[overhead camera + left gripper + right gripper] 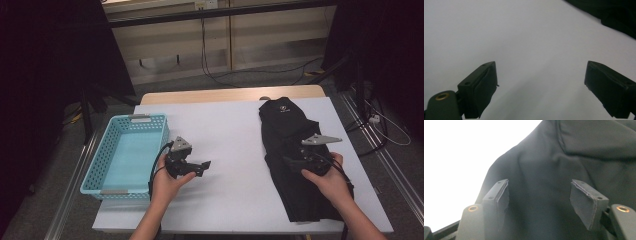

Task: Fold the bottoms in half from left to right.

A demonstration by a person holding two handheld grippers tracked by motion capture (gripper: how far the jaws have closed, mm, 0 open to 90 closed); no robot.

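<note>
Dim room, grey floor, cables along back wall. White table (235, 150); blue basket (127, 152) at its left edge, empty. Black garment (295, 160) lies flat on table's right half. Right gripper (539, 200) over it, jaws spread, nothing pinched. Left gripper (541, 82) spread above bare table. Risk: slack cloth, a shallow pinch may take just one layer and drag.

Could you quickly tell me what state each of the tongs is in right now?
Left tongs: open, holding nothing, over the bare white table.
Right tongs: open, holding nothing, over the black garment.
</note>
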